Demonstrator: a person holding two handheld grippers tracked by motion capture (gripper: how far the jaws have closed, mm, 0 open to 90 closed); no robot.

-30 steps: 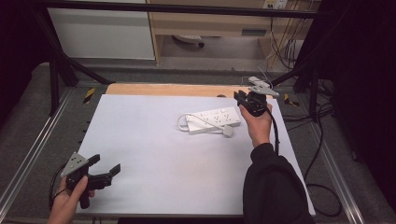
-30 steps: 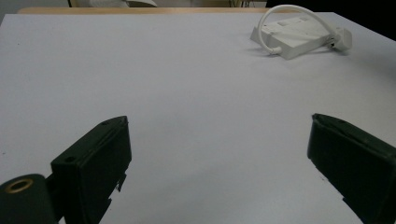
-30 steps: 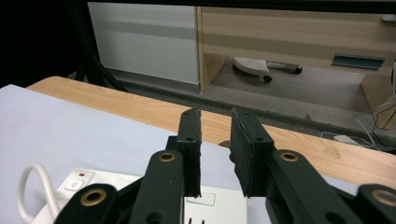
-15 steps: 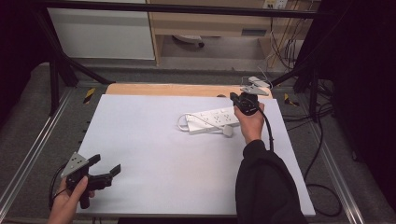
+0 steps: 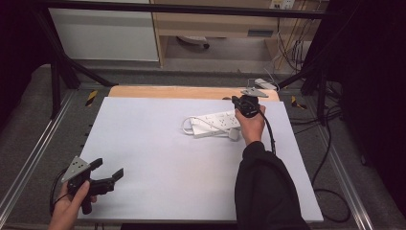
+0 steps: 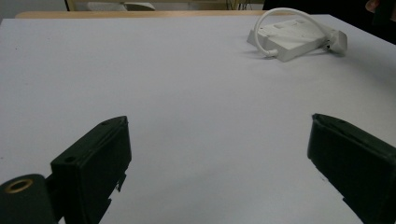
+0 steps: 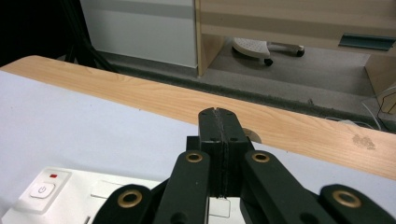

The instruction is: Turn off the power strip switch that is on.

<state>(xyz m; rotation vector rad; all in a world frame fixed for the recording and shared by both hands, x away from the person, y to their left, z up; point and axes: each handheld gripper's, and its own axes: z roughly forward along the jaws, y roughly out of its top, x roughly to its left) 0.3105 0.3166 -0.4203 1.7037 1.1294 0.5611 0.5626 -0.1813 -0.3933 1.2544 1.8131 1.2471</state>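
Observation:
A white power strip [image 5: 213, 123] with its cord looped at the left end lies on the white mat, right of centre. In the left gripper view the power strip [image 6: 292, 39] lies far off at the upper right. My right gripper [image 5: 238, 101] hovers over the strip's right end, its jaws pressed together with nothing between them. In the right gripper view the shut right gripper [image 7: 218, 116] points toward the wooden edge, with the power strip [image 7: 70, 196] and its switch below it. My left gripper [image 5: 107, 168] rests at the near left corner, and in its own view the left gripper [image 6: 217, 123] stands wide open and empty.
The white mat [image 5: 167, 158] covers the table, with a wooden strip [image 5: 191, 92] bare along the far edge. Metal frame rails [image 5: 33, 158] run down both sides. Cables [image 5: 330, 167] hang off the right side. A cabinet and a wheeled chair base [image 7: 261, 49] stand beyond the table.
My right hand has moved left and down, from beyond the strip's right end to just over it. The left hand and the power strip have stayed put.

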